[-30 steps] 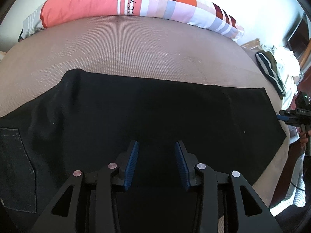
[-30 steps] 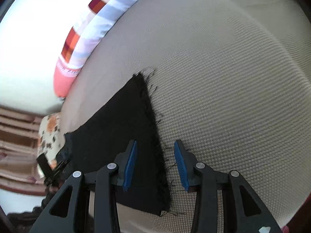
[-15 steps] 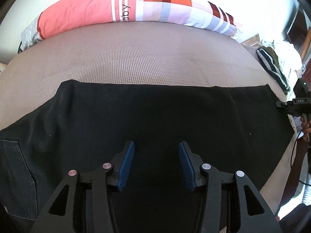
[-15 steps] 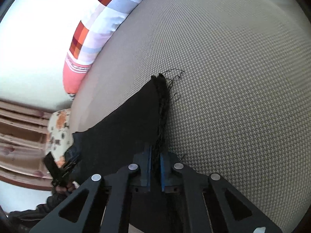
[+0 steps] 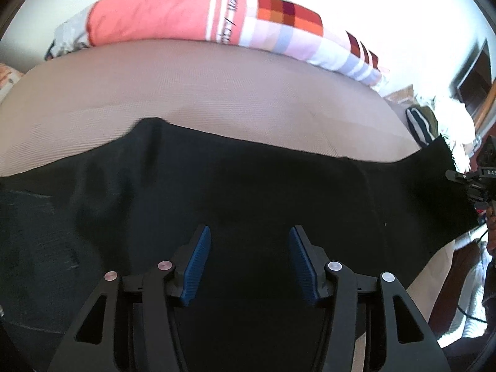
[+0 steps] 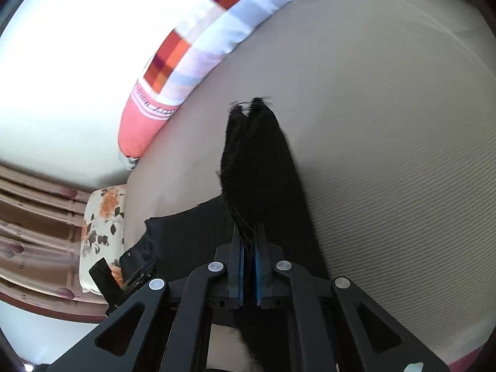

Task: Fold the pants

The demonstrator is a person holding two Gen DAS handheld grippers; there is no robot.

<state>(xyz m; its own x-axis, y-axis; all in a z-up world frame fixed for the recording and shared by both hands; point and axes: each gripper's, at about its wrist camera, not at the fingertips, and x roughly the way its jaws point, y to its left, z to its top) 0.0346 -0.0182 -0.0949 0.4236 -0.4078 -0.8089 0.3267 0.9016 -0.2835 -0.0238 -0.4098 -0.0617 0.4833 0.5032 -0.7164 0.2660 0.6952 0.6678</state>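
Pinching the frayed hem, right gripper (image 6: 248,274) has the black pants (image 5: 248,186) lifted off the bed (image 5: 217,93); carry it across evenly while left gripper (image 5: 249,263), jaws opening and empty, hovers mid-leg.

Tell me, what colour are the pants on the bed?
Black. The pants show best in the left wrist view, spread across the tan bed.

- One pair of black pants (image 5: 248,186)
- Two grippers: left gripper (image 5: 250,260), right gripper (image 6: 249,271)
- One long patterned pillow (image 5: 192,15)
- One bed (image 5: 217,93)
- One floral cushion (image 6: 100,226)
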